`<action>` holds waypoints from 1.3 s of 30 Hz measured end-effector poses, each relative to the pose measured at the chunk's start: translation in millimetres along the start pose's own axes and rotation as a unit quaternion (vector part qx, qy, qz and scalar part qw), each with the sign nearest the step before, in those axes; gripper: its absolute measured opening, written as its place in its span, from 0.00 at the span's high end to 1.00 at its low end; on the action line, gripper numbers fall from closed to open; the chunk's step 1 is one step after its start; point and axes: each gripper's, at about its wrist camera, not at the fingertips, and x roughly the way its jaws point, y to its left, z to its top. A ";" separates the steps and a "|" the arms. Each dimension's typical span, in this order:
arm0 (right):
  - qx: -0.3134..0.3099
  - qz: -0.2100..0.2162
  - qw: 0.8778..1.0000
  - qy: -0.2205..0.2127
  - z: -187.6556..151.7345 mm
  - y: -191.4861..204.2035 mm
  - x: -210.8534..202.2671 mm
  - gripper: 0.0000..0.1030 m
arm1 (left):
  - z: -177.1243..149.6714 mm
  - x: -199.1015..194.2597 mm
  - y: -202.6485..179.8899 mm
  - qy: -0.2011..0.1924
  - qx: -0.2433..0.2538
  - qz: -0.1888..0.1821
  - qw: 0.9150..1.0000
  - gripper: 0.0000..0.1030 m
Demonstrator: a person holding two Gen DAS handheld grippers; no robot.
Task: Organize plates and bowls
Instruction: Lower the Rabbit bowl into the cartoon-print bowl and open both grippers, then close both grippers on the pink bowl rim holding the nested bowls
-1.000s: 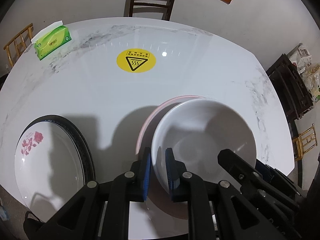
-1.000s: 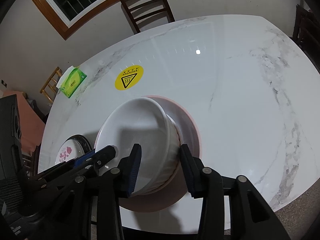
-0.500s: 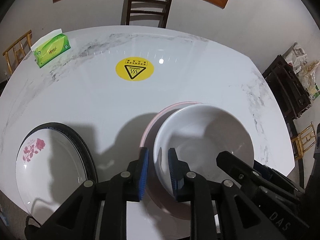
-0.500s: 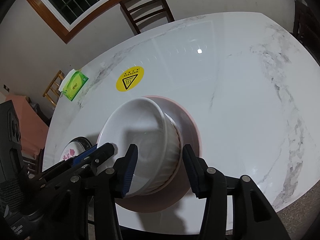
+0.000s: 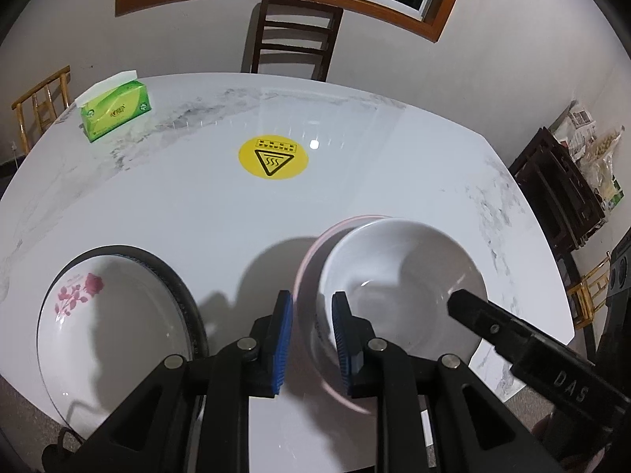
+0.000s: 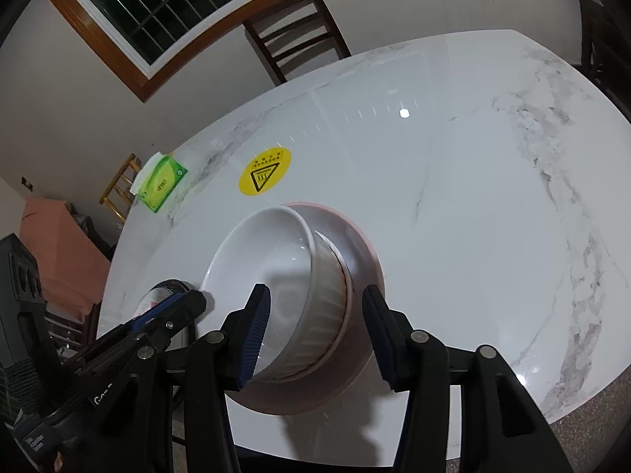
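Observation:
A white ribbed bowl (image 5: 402, 272) sits inside a pink bowl (image 5: 311, 260) near the table's front edge; both also show in the right wrist view, the white bowl (image 6: 276, 268) and the pink bowl (image 6: 355, 248). My left gripper (image 5: 311, 335) is open, its blue pads either side of the bowls' near left rims. My right gripper (image 6: 315, 331) is open wide, straddling the white bowl's right wall without touching. A rose-patterned white plate (image 5: 110, 323) lies on a black plate (image 5: 173, 276) at the left.
The white marble table (image 5: 197, 205) carries a yellow hot-surface sticker (image 5: 273, 156) in the middle and a green tissue box (image 5: 114, 110) at the far left. A dark wooden chair (image 5: 292, 39) stands behind the table. The table's front edge is close under both grippers.
Both grippers have opened wider and drawn back and up from the stacked bowls. The white bowl now rests in the pink bowl, free of the pads.

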 end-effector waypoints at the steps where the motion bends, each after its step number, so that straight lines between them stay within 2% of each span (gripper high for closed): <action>1: 0.002 0.001 1.000 -0.003 0.2 -0.8 -1.6 0.53 | -0.4 -1.9 1.5 -0.002 -0.001 0.001 1.000 0.80; 10: -0.003 -0.016 1.000 -0.021 2.5 -3.7 -16.8 0.47 | -8.4 -10.3 13.8 -0.016 -0.015 0.024 0.999 0.79; 15: 0.007 -0.018 0.999 -0.026 1.6 -12.3 -23.2 0.46 | -14.8 -5.5 21.4 -0.006 -0.020 0.019 1.000 0.79; 28: 0.024 -0.032 0.999 -0.012 -0.5 -28.9 -23.5 0.46 | -22.6 1.8 34.7 0.021 -0.053 -0.003 0.998 0.80; 31: 0.027 -0.035 0.999 -0.007 -0.7 -31.6 -22.2 0.46 | -22.4 4.4 40.4 0.035 -0.070 -0.028 0.997 0.80; 39: 0.027 -0.045 0.999 0.005 -0.6 -34.5 -18.8 0.46 | -18.7 7.0 54.8 0.055 -0.113 -0.055 0.991 0.80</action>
